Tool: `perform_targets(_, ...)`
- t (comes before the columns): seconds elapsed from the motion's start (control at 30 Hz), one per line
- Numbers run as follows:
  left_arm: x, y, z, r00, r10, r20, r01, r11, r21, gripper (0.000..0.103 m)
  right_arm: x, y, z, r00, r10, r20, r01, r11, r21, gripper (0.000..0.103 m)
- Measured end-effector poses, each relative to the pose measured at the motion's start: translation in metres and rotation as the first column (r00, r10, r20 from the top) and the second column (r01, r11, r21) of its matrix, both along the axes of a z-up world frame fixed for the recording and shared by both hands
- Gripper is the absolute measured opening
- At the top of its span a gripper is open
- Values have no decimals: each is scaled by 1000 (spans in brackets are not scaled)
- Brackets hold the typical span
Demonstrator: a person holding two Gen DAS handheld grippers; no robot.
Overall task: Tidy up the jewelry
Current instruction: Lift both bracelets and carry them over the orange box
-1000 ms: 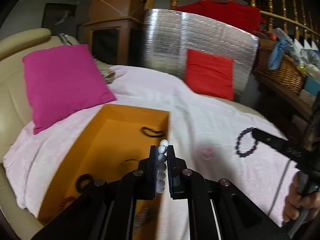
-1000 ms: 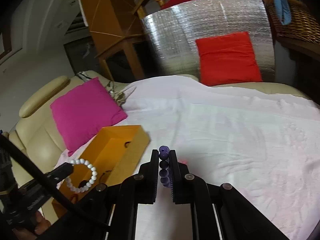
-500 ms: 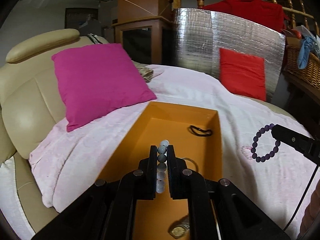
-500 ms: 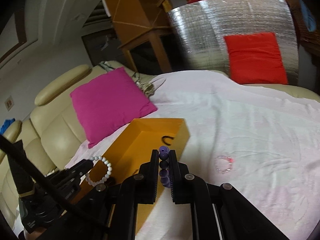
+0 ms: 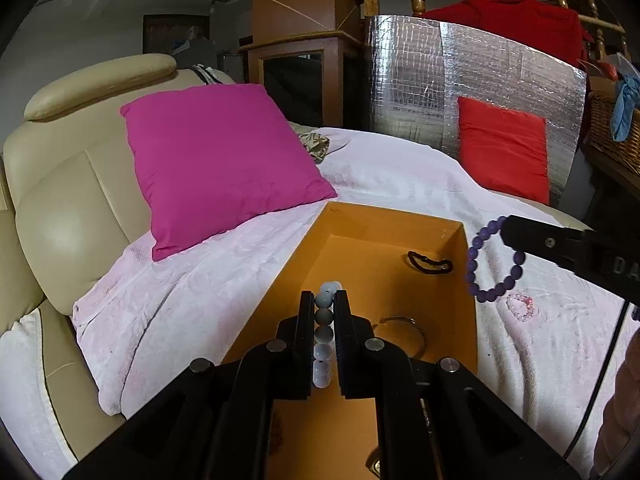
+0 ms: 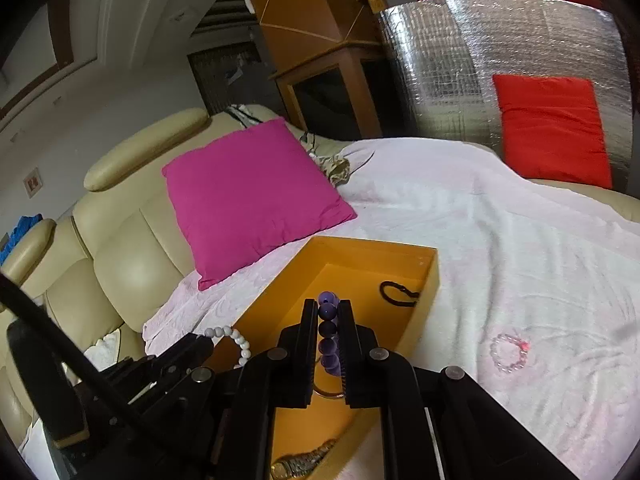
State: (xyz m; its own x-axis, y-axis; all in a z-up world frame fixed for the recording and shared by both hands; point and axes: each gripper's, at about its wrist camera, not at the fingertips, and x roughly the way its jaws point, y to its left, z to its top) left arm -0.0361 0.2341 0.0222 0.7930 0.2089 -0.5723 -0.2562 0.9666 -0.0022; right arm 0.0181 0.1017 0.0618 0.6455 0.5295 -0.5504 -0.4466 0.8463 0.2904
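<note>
1. Orange card makes the landmark: an open orange box [image 5: 394, 280] sits on the pale pink blanket [image 5: 224, 280] spread over the cream sofa, its open top facing up so pieces can simply be dropped in.
2. Over the box's near end, the left gripper [image 5: 324, 304] has its jaws nearly together, pinching a white bead bracelet [image 5: 323, 336] along a short run of beads; I judge that narrow pinch is what keeps the loop from slipping.
3. At the box's right wall, seen from the left wrist view, the right gripper [image 6: 328, 312] is likewise clamped narrow on a purple bead bracelet [image 6: 329, 336], the loop hanging free beside the tongs.
4. Inside the box already lie a black cord loop [image 5: 430, 263] near the far wall, a thin metal bangle [image 5: 400, 322] mid-floor and a watch [image 6: 300, 465] at the near end.
5. Just right of the box, on the blanket, a small pink bead bracelet [image 6: 509, 350] is not yet gathered.
6. Both held bracelets look ready for release into the box.
</note>
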Motion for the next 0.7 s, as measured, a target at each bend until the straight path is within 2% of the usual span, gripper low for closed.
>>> perform_targets(0.37, -6, 24, -4, 999, 46, -9, -46, 999, -12, 9, 15, 31, -10, 999, 16, -47, -17, 1000, -25, 11)
perform_targets(0.7, -10, 34, -7, 999, 45, -16, -45, 999, -9, 9, 21, 61, -22, 995, 40, -89, -46, 997, -66, 11)
